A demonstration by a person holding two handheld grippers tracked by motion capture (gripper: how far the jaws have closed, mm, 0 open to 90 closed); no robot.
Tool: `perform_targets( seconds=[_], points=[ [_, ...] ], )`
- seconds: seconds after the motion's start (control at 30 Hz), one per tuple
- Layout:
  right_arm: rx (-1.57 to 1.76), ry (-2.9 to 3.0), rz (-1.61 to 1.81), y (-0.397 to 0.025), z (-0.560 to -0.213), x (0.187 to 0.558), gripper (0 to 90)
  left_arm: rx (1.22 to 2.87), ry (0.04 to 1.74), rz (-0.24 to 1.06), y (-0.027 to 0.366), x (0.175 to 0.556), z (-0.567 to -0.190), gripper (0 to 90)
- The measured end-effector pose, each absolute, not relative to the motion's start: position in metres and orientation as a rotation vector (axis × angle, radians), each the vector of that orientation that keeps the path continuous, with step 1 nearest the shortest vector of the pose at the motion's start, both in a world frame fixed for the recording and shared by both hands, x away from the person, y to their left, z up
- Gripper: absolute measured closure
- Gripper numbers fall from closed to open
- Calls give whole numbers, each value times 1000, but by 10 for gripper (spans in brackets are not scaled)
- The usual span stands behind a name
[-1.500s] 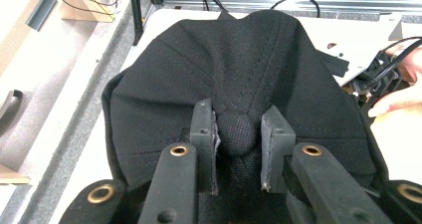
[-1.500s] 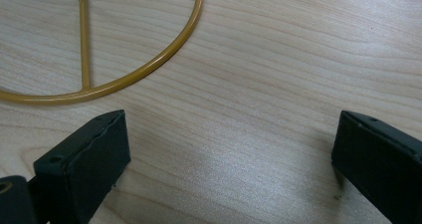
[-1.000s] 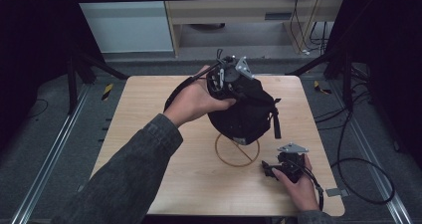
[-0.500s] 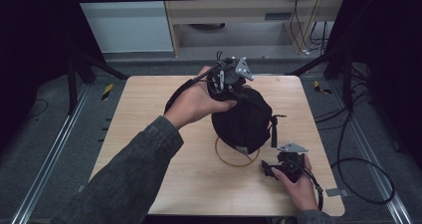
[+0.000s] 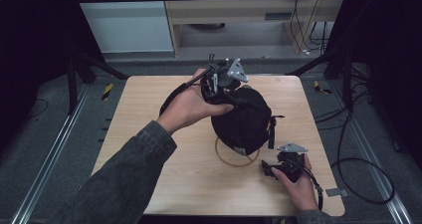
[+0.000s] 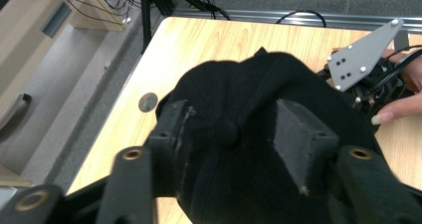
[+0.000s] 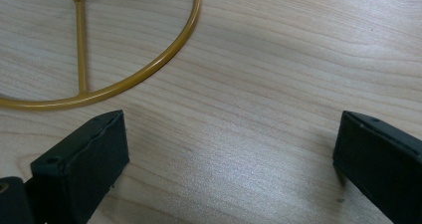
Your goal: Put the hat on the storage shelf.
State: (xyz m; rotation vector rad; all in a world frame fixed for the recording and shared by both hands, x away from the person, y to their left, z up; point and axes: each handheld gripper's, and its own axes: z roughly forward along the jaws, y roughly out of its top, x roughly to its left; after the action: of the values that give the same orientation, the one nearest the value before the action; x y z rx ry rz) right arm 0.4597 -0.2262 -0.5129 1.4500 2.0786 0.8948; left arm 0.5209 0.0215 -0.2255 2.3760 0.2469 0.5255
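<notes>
hands come in from the bottom of the high view. on the left side, the left hand [image 5: 191, 107] reaches far over the table [image 5: 139, 134] and holds the left gripper [image 5: 222, 80]. its jaws pinch the top of a black cap [image 5: 241, 119], right by the little button in the middle. in the left gripper view the cap [image 6: 239, 114] sits squeezed between the two jaws, so the hold looks firm. the top is a good place to grab, since the cloth bunches up there and the rest of the cap can hang free.

the cap is in the middle of the table, over a gold ring stand [image 5: 238, 157]. part of the ring [image 7: 149, 67] peeks out from under it. i think the cap is being set on the stand or lifted off it, but the cap hides the post, so i can't be sure if they touch.

farther right, the right hand [image 5: 298, 181] rests near the front edge with the right gripper [image 5: 271, 170]. its jaws are spread wide with nothing between them, just bare wood. it lies low and close to the ring, maybe to be ready to steady the stand if it tips.
</notes>
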Motion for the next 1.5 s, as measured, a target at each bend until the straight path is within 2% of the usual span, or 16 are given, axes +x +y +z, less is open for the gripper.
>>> perform_targets(
  seconds=[0.07, 0.13, 0.37, 0.6, 1.1, 1.5],
  points=[
    [1449, 2080, 895, -226, -513, 460, 11, 2369, 248, 527, 22, 520, -225, 421],
    [1447, 2081, 894, -226, -513, 460, 12, 2358, 242, 526, 21, 515, -225, 334],
    [1447, 2082, 892, -226, -513, 460, 12, 2337, 252, 511, 25, 504, -229, 171],
    [1444, 2081, 895, -226, -513, 459, 13, 2305, 253, 496, 28, 496, -229, 93],
    [1445, 2083, 895, -226, -513, 458, 12, 2302, 228, 507, 47, 475, -233, 58],
    [1442, 2084, 893, -226, -513, 457, 13, 2289, 284, 528, 71, 471, -238, 54]
  ],
)
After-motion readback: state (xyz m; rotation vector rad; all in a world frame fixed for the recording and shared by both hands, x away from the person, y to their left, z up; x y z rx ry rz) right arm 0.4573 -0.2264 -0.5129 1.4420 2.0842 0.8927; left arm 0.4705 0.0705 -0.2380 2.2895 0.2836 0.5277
